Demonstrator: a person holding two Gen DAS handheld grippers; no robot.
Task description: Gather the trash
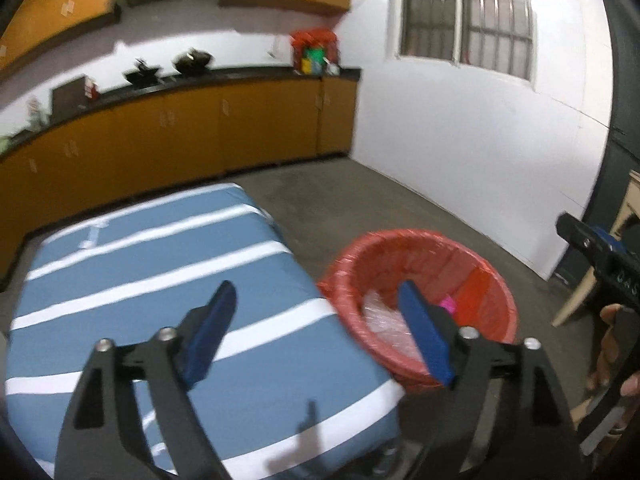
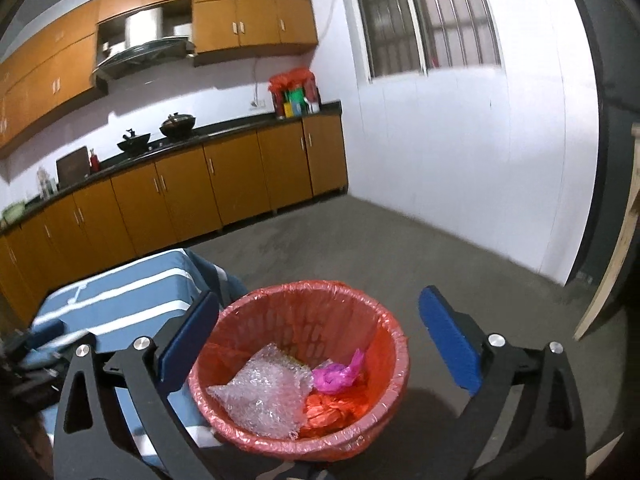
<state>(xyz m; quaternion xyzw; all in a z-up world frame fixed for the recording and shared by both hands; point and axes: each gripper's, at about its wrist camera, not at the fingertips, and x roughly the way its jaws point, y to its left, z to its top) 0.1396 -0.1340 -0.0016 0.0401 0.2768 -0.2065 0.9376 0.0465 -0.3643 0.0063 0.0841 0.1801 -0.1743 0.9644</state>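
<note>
Both the left gripper (image 1: 316,332) and the right gripper (image 2: 320,344) have their blue jaws wide open and hold nothing. The crinkly clear bubble wrap (image 2: 264,396) and soft pink plastic bag (image 2: 338,374) lie in the round red-lined trash bin (image 2: 396,364), beside the blue striped bed (image 1: 160,280). They look light and squashy, so pinching a bunched-up fold would likely work best.

floor (image 2: 360,240): grey concrete | on it: red-lined bin (image 2: 394,344), blue/white striped mattress (image 1: 160,280) just beside
</note>
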